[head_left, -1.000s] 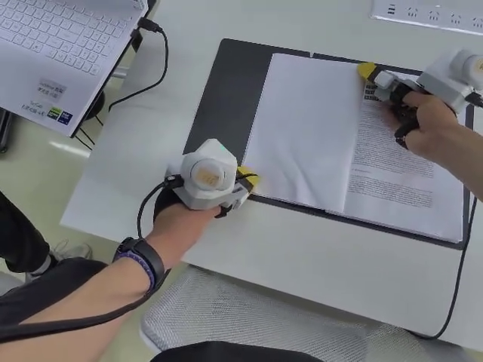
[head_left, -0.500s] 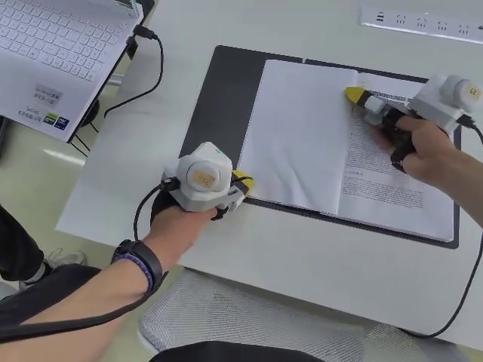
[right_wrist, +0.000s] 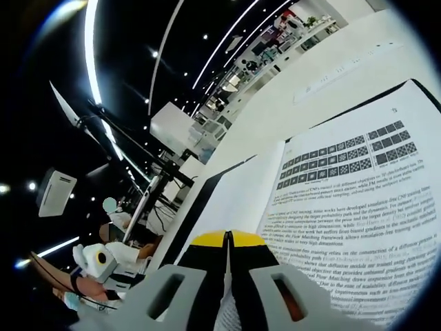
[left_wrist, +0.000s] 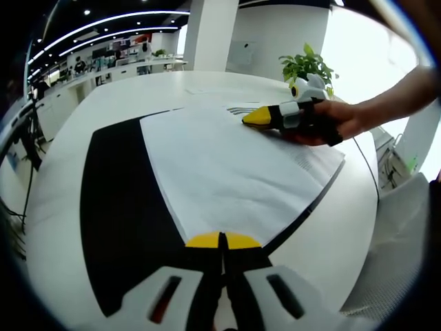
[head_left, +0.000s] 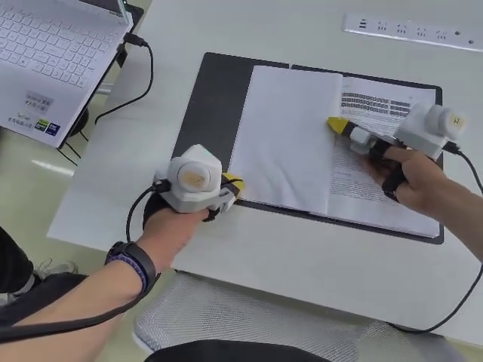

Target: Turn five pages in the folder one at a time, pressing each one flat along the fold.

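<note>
The folder (head_left: 207,105) lay open on the white worktop (head_left: 302,264), toward its near edge. I had my left claw (head_left: 232,183) clenched at the blank page's (head_left: 283,136) near corner. My right claw (head_left: 337,124), also clenched, sat on the fold.

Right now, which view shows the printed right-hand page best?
The right gripper view: the printed page lies close, its rows of small figures and lines of text distinct. The head view shows its full outline but small, partly covered by the right gripper. The left gripper view shows it as a foreshortened strip behind that gripper.
</note>
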Demonstrator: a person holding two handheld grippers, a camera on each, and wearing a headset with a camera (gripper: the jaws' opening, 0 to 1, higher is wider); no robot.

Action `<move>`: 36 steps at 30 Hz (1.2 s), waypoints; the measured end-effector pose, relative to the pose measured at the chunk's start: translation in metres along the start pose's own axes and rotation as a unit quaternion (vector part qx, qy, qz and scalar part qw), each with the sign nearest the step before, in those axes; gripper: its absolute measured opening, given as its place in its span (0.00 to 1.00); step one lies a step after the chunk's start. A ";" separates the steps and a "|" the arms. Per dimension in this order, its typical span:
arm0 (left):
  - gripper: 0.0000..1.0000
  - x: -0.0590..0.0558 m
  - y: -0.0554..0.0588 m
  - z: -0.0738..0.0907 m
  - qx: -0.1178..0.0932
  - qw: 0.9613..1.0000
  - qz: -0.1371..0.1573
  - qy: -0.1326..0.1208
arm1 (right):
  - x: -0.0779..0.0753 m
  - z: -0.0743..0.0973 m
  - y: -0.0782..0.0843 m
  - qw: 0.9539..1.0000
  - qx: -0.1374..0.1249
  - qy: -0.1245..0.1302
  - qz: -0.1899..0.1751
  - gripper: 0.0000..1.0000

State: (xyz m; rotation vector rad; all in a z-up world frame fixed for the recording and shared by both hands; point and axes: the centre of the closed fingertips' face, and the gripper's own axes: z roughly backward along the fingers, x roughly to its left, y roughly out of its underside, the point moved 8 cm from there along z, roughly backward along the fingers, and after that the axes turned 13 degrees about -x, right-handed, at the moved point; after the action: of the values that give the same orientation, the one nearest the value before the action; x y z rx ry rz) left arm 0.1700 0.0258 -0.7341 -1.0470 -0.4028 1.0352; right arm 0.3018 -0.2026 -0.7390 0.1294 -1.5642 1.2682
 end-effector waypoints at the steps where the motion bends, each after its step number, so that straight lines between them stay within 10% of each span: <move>1: 0.00 0.000 0.000 0.000 0.000 1.000 0.001 0.000 | 0.002 0.003 0.002 1.000 -0.001 -0.001 -0.004 0.00; 36: 0.00 -0.001 0.001 -0.001 -0.002 1.000 0.004 0.004 | 0.050 0.082 0.077 0.996 0.076 -0.054 -0.013 0.00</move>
State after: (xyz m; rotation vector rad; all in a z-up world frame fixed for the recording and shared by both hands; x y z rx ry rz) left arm 0.1695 0.0253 -0.7354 -1.0569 -0.3961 1.0374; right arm 0.1793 -0.2069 -0.7394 0.3181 -1.5503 1.3790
